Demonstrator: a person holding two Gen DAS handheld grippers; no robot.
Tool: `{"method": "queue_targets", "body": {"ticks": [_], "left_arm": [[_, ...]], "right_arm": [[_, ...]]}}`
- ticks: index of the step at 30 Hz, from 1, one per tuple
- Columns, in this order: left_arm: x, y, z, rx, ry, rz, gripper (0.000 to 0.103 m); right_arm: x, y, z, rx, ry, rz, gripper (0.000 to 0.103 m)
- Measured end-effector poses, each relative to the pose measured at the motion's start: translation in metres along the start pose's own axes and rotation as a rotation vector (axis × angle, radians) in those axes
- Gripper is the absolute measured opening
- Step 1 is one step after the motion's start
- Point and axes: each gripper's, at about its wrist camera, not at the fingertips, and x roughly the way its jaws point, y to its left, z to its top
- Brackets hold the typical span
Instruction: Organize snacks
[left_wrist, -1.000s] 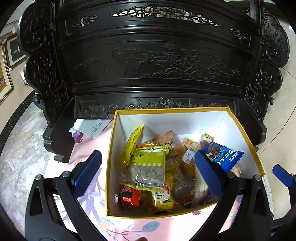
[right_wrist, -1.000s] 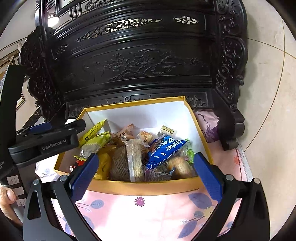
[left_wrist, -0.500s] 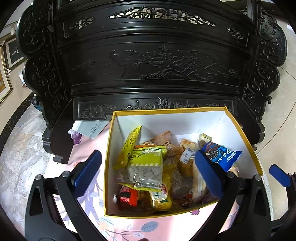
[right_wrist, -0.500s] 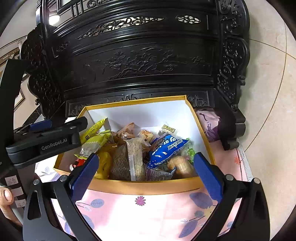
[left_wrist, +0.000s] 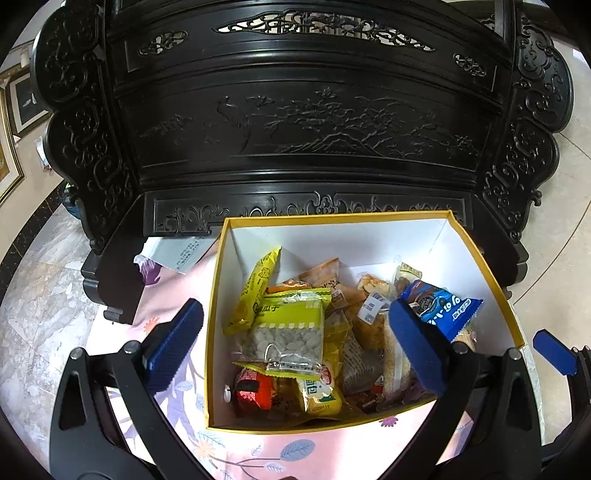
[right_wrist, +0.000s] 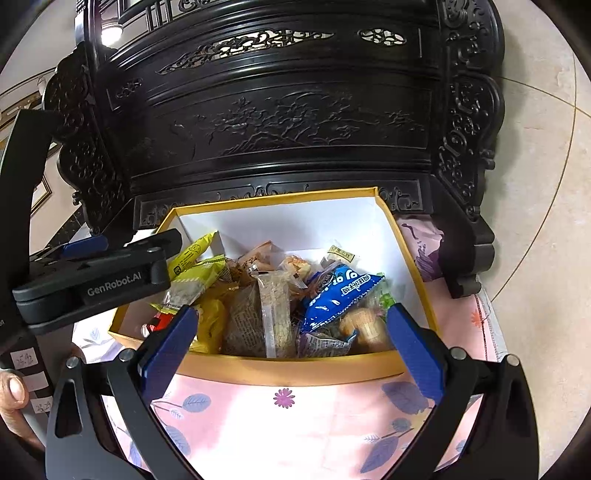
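**Snacks gathered in one box as both tongs hang empty above it**

I hold my left tongs (left_wrist: 293, 347) and right tongs (right_wrist: 290, 341) spread wide over the yellow-rimmed box (left_wrist: 218, 295), gripping nothing and touching nothing. The snacks lie heaped inside, which keeps them off the flowered cloth (right_wrist: 295, 424) on the desk: a yellow seed packet (left_wrist: 286, 328), a blue biscuit packet (right_wrist: 338, 295), a red wrapper (left_wrist: 253, 391). The box sits against a carved black cabinet (left_wrist: 303, 122). By my reckoning, the sorting looks nearly finished.
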Motion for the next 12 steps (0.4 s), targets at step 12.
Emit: {"method": "queue_targets", "body": {"ticks": [12], "left_arm": [[-0.0016, 0.0008, -0.001, -0.004, 0.001, -0.034, 0.101]], "right_arm": [[0.004, -0.0024, 0.0001, 0.019, 0.013, 0.006, 0.102]]}}
